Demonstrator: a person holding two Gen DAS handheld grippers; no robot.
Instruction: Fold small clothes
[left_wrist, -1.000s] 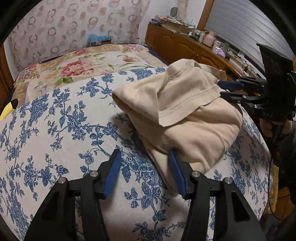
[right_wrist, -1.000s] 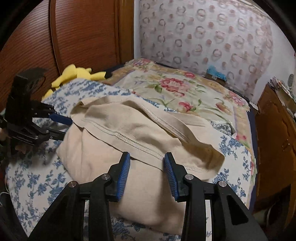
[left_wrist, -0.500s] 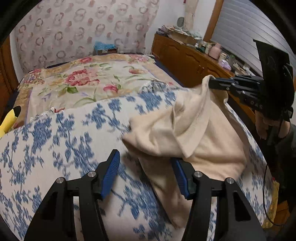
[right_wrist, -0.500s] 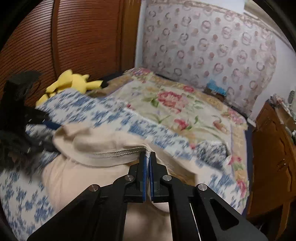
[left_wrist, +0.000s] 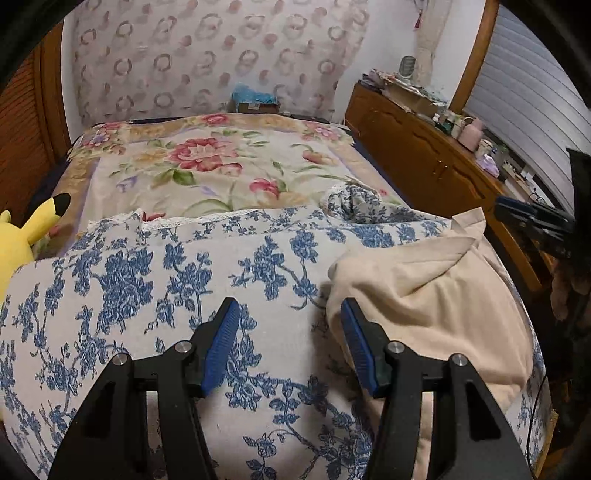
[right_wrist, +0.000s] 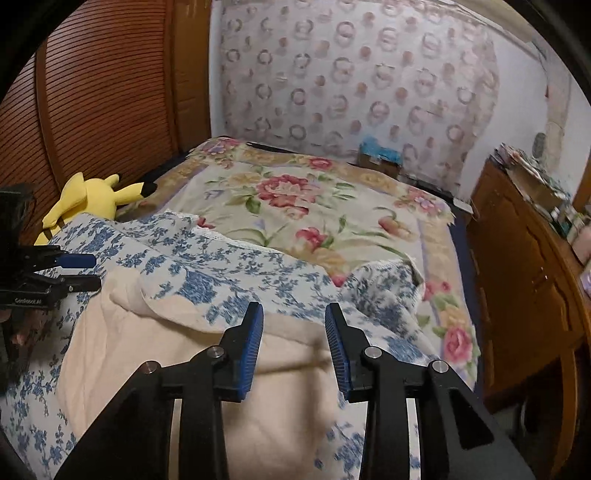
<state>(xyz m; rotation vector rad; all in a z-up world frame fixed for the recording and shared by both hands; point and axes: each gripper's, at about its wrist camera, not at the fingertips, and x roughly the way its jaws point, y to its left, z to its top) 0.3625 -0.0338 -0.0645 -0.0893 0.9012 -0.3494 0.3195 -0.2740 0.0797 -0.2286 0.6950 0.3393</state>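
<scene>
Garment beneath right gripper

Yellow plush toy sits far left by the floral blanket, wooden dresser along the right.

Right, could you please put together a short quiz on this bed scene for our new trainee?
1. True or false: the right gripper is clamped on the crumpled beige cotton garment.
2. Which thing lies at the left side of the bed? A) a yellow plush toy with black-tipped ears B) a red round pillow C) a black leather shoe
3. In a few words: what does the garment lie on?

Key
1. False: its jaws have just been opening and now stand apart, with nothing pinched between them.
2. A
3. The white bedcover with blue flowers.
</scene>
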